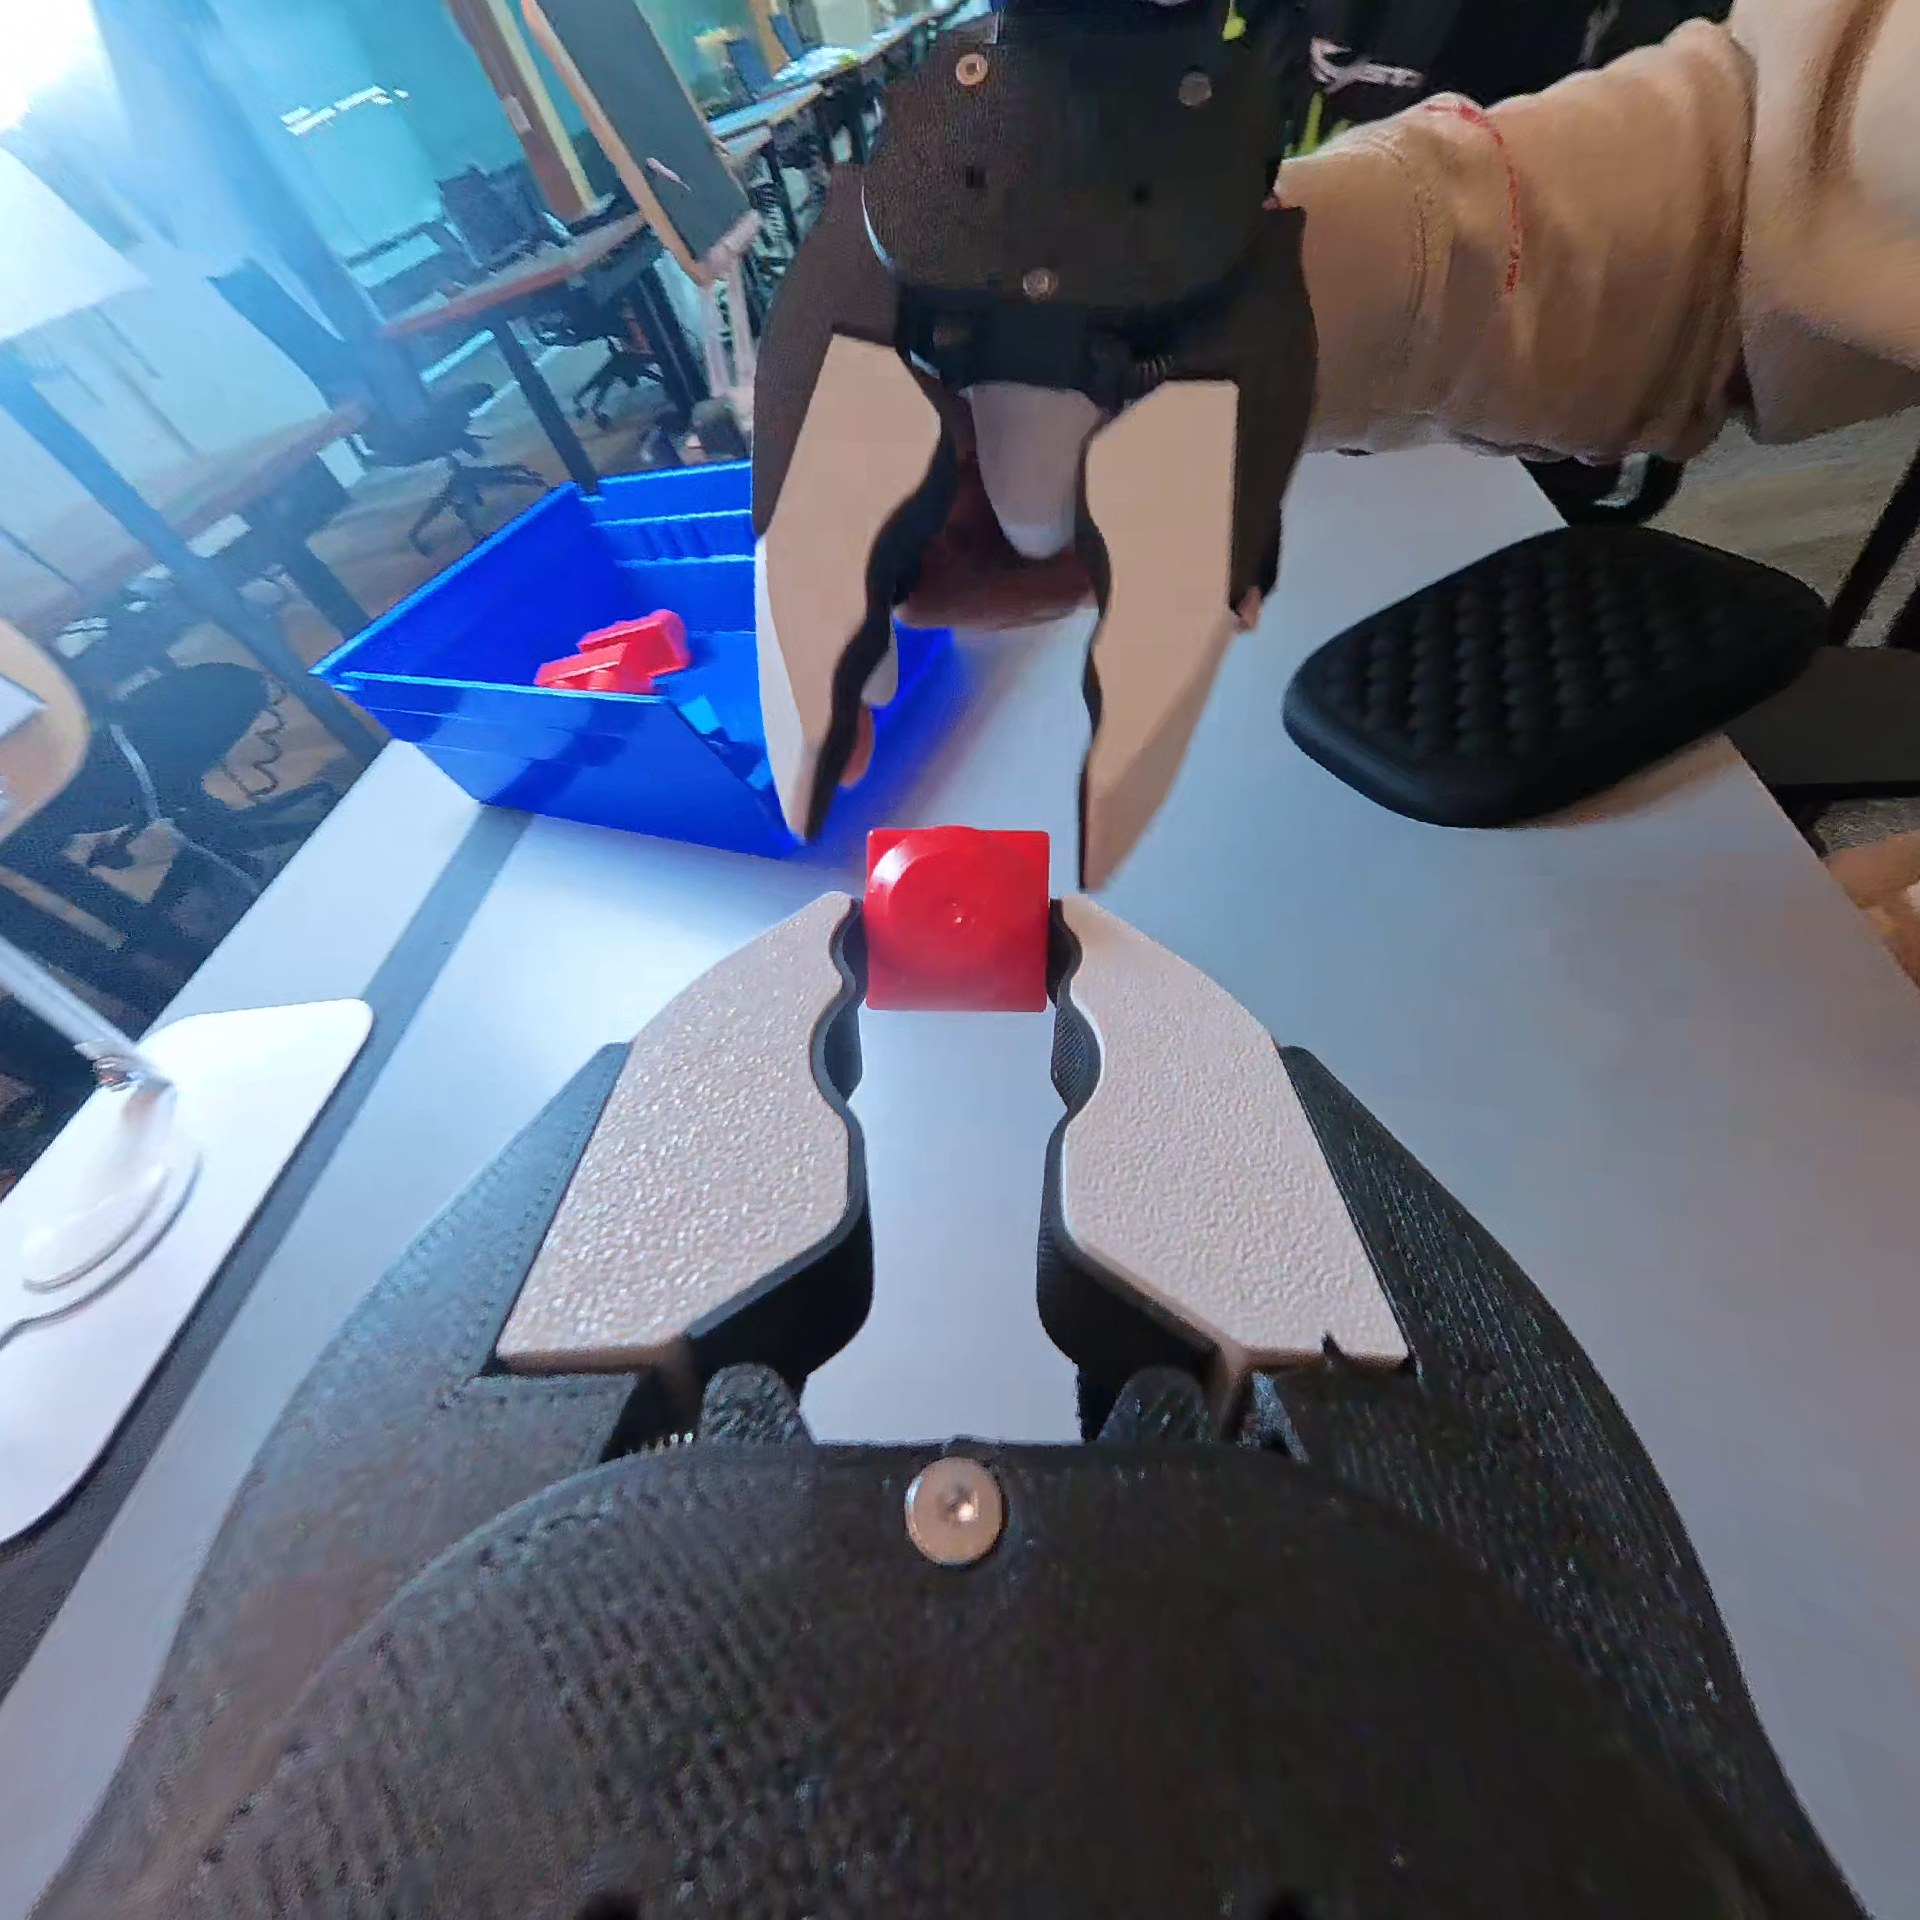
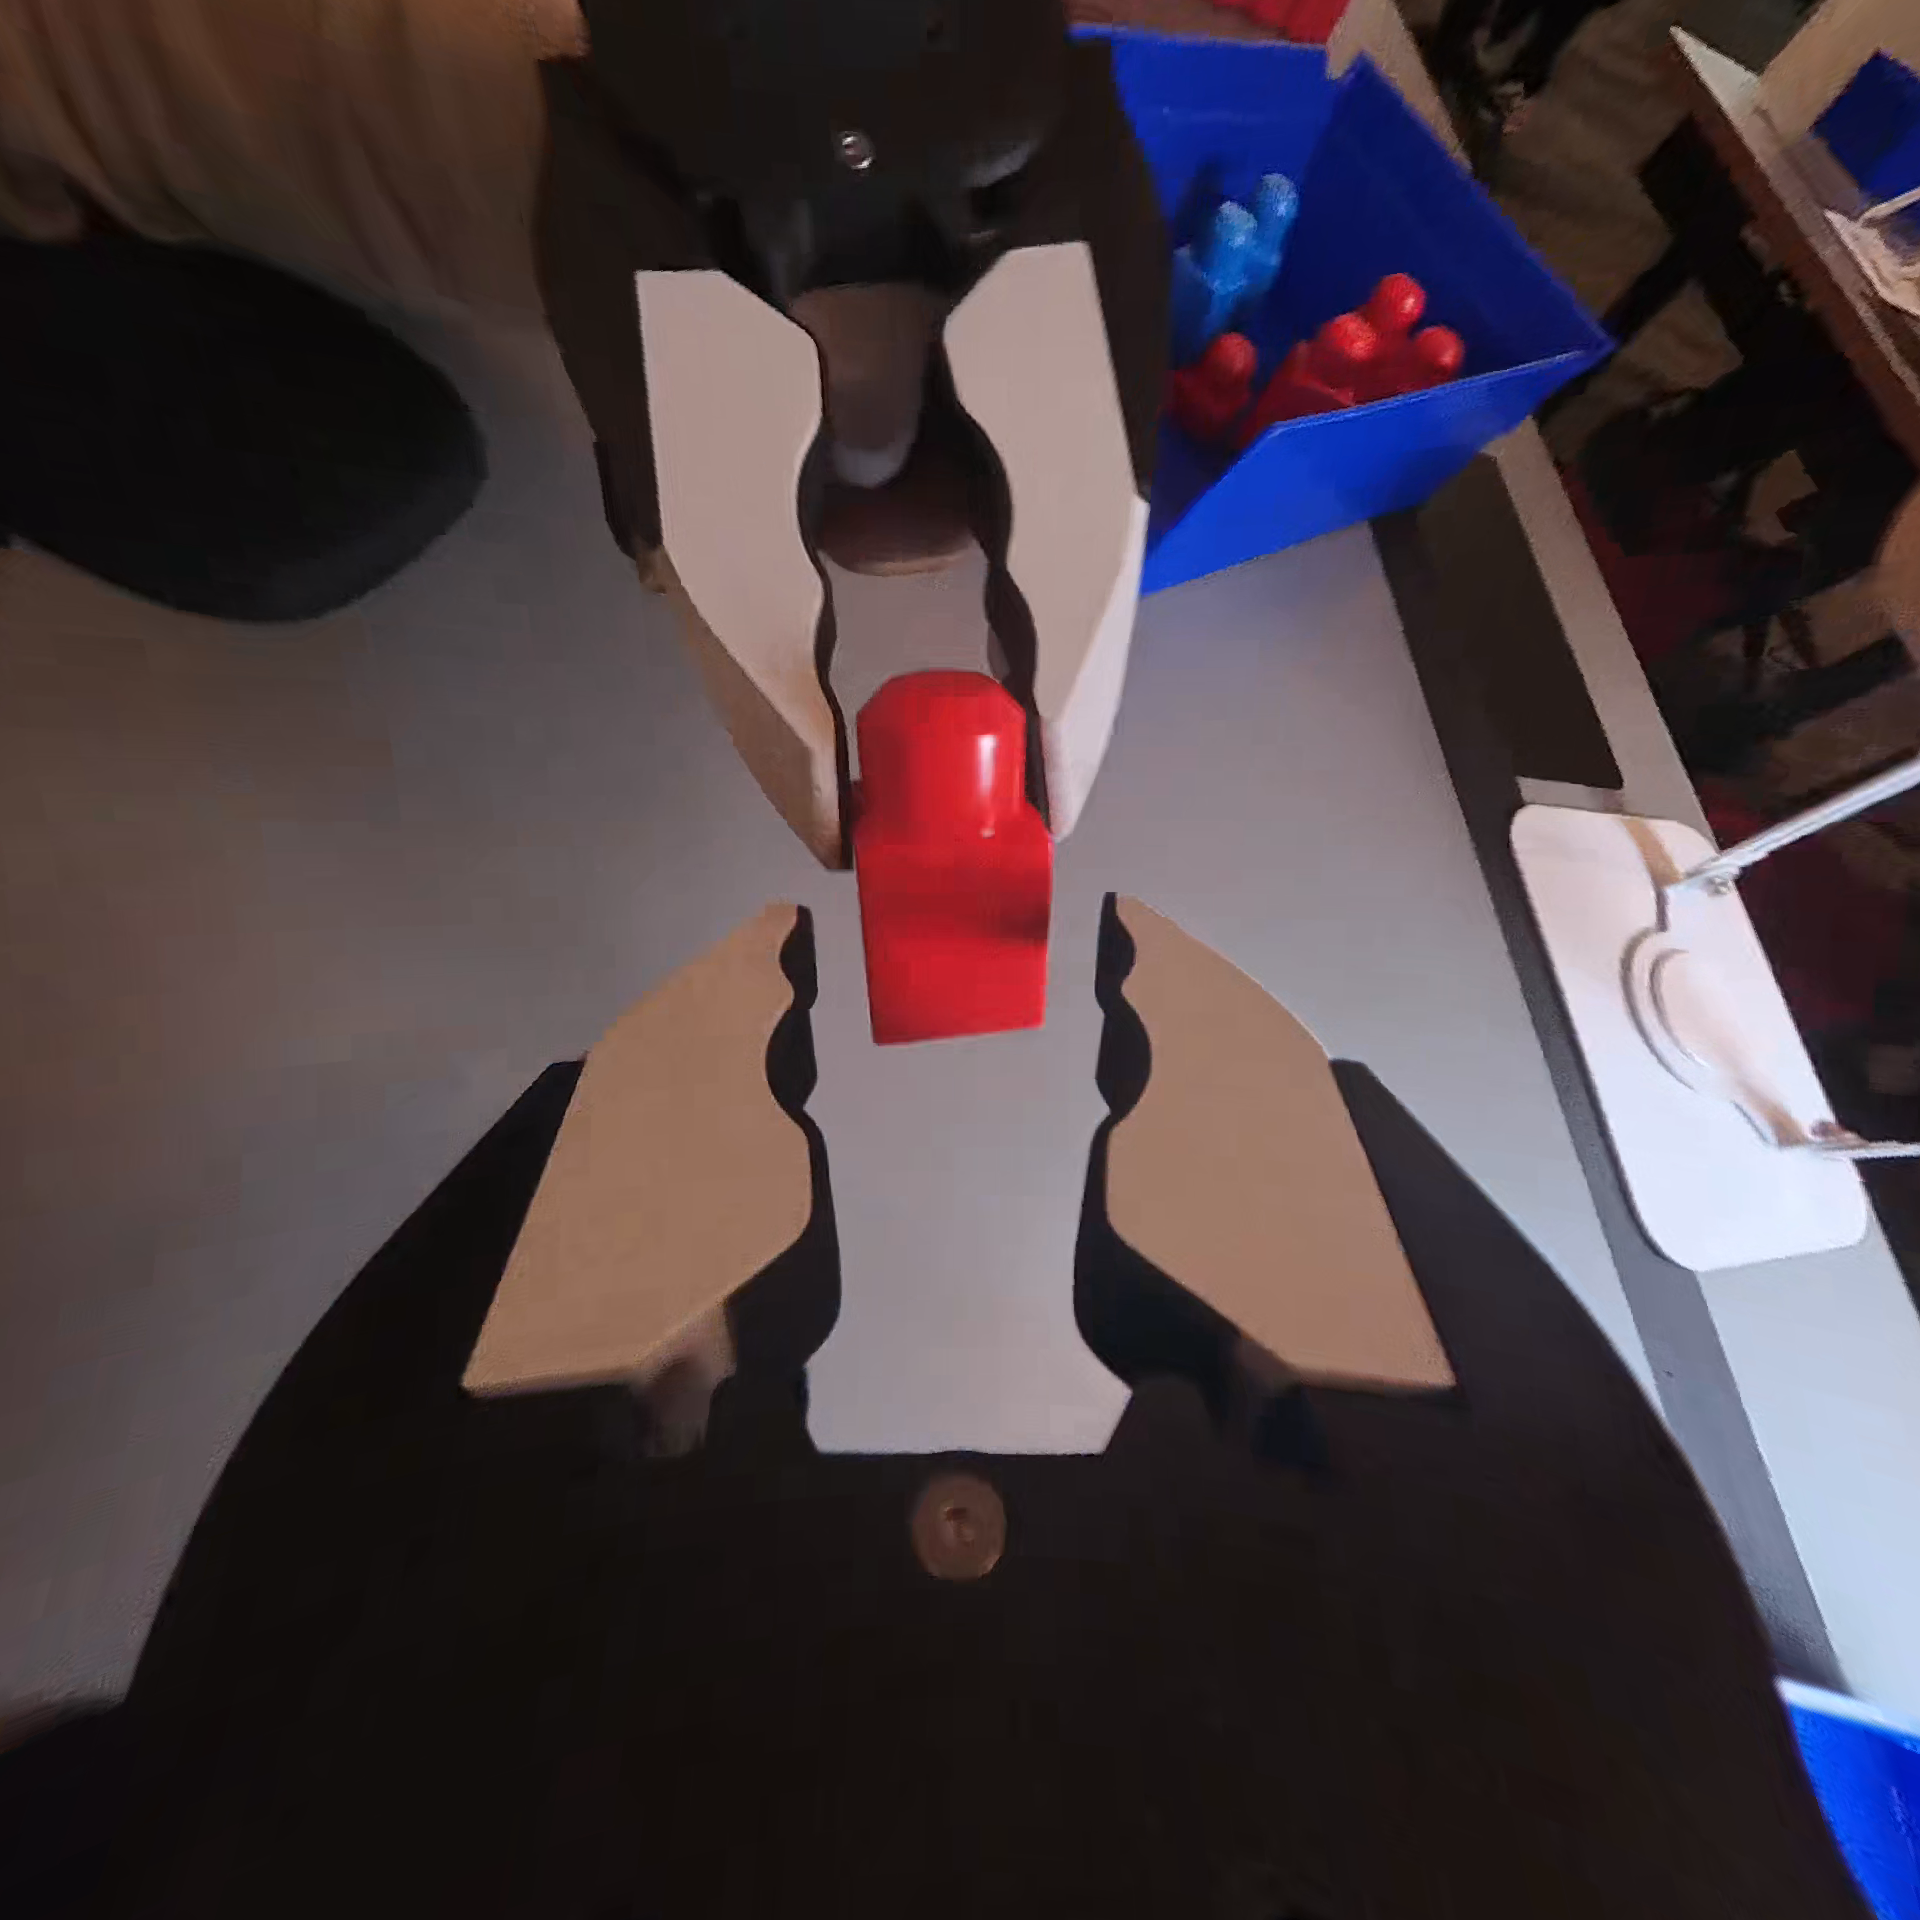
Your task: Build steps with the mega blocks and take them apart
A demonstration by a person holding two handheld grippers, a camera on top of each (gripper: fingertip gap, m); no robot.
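On the grey bench (image 1: 1455, 1039), between two facing pairs of tongs, sits a single red block (image 1: 956, 920). Left tongs (image 1: 956, 914) are clenched on it, fingertips pressed to both its sides. Left wrist view looks down the block's round stud end-on; right wrist view shows the same block (image 2: 951, 914) lengthwise, stud pointing toward the left tongs (image 2: 945, 821) and the square base toward the right ones. Right tongs (image 2: 956, 914) are released: their tips stand apart on either side of the base with bench visible in both gaps. Seen from the left wrist view, the right tongs (image 1: 940, 857) hang just beyond the block, tips spread, held by an arm in a beige sleeve (image 1: 1558, 260). Blue bin (image 1: 582, 717) sits near the bench's edge; the left wrist view shows only red blocks (image 1: 623, 649) inside. Right wrist view looks into the bin (image 2: 1351, 457) more fully: red blocks (image 2: 1340, 364) plus a light-blue block (image 2: 1236, 249). White lamp base (image 2: 1683, 1039) rests on the bench. Black chair seat (image 1: 1548, 675) appears only in the left wrist view, off the bench's other side.
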